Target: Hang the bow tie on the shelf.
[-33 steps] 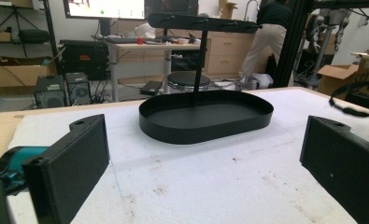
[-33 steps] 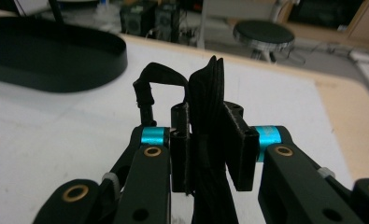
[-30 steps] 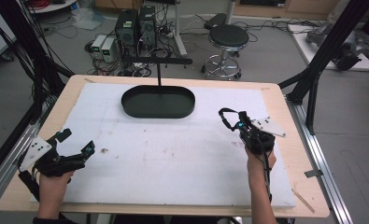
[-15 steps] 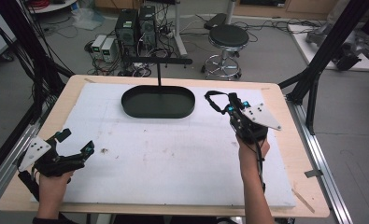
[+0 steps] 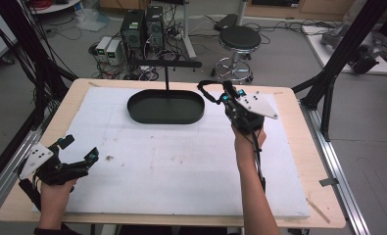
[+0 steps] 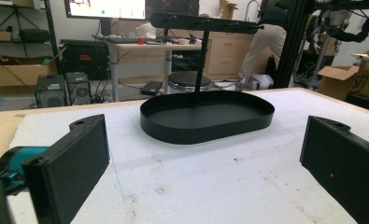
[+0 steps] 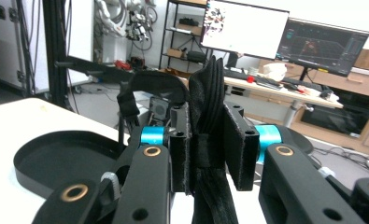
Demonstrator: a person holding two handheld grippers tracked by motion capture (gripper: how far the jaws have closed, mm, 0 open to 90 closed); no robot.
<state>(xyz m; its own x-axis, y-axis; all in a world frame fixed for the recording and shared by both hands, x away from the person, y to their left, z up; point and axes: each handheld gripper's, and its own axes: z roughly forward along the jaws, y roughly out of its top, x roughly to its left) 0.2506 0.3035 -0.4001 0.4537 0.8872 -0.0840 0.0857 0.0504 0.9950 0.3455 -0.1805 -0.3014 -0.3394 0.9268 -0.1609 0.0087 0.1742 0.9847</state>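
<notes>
One black strap [image 7: 209,140] clamped inside right gripper [image 7: 205,154], looping upward

No lettering, label, brand or number can be read anywhere in these views. The brown cardboard box [image 6: 359,77] at the right of the left gripper view carries dark printing too blurred to make out, and the lit monitor screens [image 7: 245,29] behind the tabletop show graphics too small to read.
</notes>
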